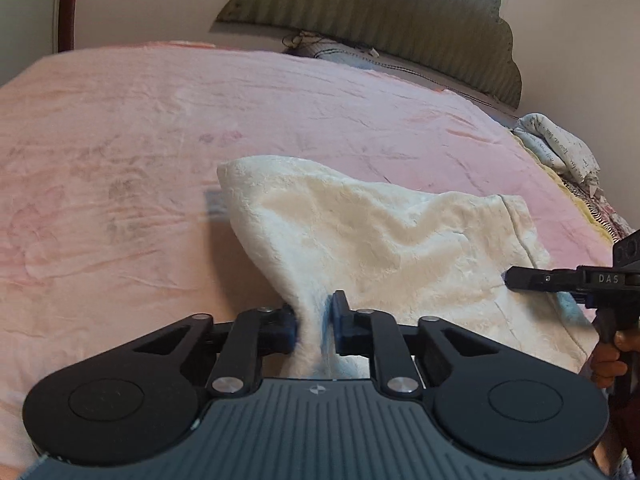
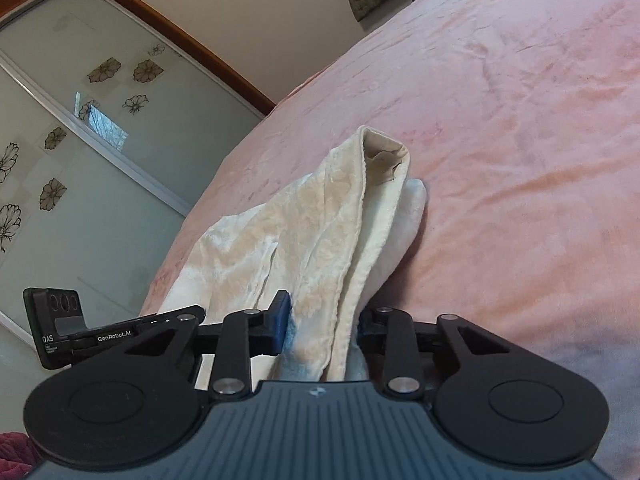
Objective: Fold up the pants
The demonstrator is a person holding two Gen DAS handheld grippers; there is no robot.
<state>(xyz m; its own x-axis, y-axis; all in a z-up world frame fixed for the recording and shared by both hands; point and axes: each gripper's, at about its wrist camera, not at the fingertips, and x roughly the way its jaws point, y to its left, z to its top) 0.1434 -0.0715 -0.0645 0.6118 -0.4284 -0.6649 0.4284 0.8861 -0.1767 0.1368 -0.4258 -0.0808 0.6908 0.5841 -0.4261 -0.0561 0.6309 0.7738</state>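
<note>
**Both tools pinched on the pants, near edge lifted off the bed**

Left side first. Your left tool (image 1: 314, 326) is clamped on a gathered bunch of the cream fleece pants (image 1: 360, 232); the blue pads press the cloth from both sides, and the fabric necks down tightly between them. From that pinch the pants fan out away from you and lie across the pink bedspread (image 1: 140, 140), with a rounded corner resting on it further in.

Moving right. Your right tool (image 2: 322, 326) also grips the pants (image 2: 304, 232), but on a thicker stack: several layers and a hemmed edge pass between its jaws, and the right pad is hidden behind the cloth. In the left wrist view this tool enters from the right edge with your hand (image 1: 608, 356) below it.

Risks from here:
- The left pinch holds a twisted bunch, not a flat edge. Pull it over and the fold likely lands creased.
- The right stack is uneven; inner layers may slip out if you lift fast, since plush fleece slides on itself.
- The two grips sit at different angles. Carrying them forward unevenly would skew the fold line.
- The far corner drags on the bedspread and may roll under.
</note>
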